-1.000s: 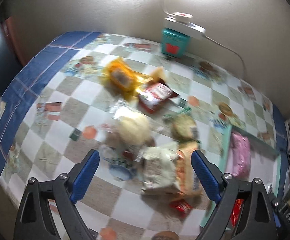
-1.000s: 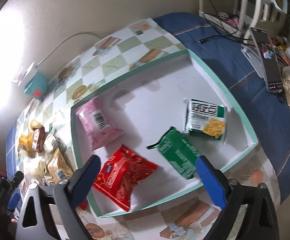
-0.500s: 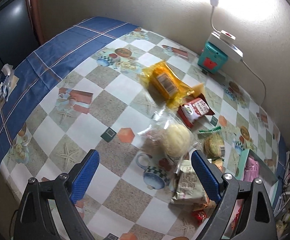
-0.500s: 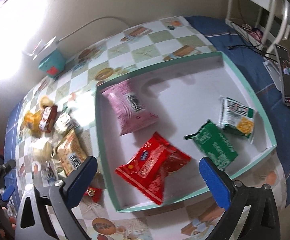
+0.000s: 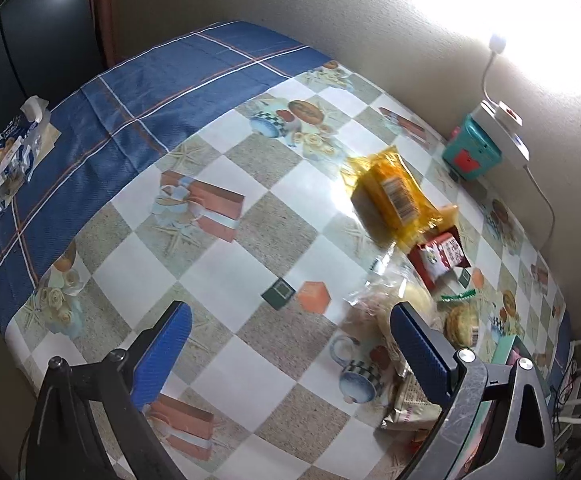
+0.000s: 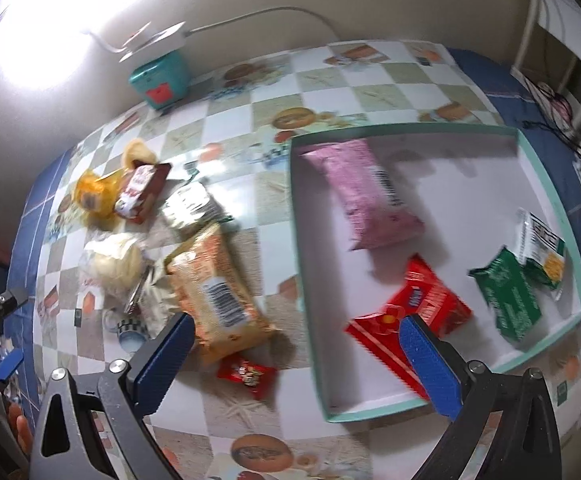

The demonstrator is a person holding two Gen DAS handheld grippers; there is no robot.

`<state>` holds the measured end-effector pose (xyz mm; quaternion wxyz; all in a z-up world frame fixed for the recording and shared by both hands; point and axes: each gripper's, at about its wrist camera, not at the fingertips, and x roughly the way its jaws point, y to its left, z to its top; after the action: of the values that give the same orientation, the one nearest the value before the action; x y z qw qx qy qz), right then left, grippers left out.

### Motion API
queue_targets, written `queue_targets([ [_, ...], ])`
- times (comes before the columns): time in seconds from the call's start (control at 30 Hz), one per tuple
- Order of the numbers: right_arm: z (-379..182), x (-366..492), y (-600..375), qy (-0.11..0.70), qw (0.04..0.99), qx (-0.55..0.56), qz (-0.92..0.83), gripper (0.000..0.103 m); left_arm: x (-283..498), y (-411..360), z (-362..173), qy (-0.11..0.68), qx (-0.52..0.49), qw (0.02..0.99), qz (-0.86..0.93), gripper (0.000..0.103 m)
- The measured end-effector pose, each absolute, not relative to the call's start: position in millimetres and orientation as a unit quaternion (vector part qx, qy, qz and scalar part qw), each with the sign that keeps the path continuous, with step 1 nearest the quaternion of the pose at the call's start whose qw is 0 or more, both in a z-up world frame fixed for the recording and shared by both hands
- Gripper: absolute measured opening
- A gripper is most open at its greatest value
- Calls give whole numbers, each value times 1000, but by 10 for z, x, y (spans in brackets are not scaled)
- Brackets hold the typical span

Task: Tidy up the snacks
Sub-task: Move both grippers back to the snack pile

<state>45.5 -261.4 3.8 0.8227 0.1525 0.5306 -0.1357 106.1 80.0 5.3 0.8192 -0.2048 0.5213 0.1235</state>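
Hovering above the bench [image 5: 226,264], both claws empty: left claw [image 5: 290,340] spreading wider over bare cloth, right claw [image 6: 298,356] released, straddling the tray [image 6: 302,264] edge. Lying sorted inside the tray: pink pack [image 6: 366,196], red pack [image 6: 410,316], green packs [image 6: 510,296]. Waiting loose, left of the tray: orange biscuit pack [image 6: 218,296], yellow pack [image 5: 394,196], small red candy [image 6: 246,372], probably next for collecting.

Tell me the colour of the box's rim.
Mint green rim, white inside; clearest in the right wrist view.
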Motion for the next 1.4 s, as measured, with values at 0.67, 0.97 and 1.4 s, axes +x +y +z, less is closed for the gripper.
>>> queue_targets([
  [0.67,-101,816,-2350,533,838,96,-66,103,1234,374,-227,548,-165,817,67,99],
  [0.97,-102,915,-2599,545,829,98,-78,103,1301,21,-303,556,-155,817,8,100],
  [1.4,-195,918,-2755,569,813,73,-102,103,1326,-452,-547,604,-136,784,-37,99],
])
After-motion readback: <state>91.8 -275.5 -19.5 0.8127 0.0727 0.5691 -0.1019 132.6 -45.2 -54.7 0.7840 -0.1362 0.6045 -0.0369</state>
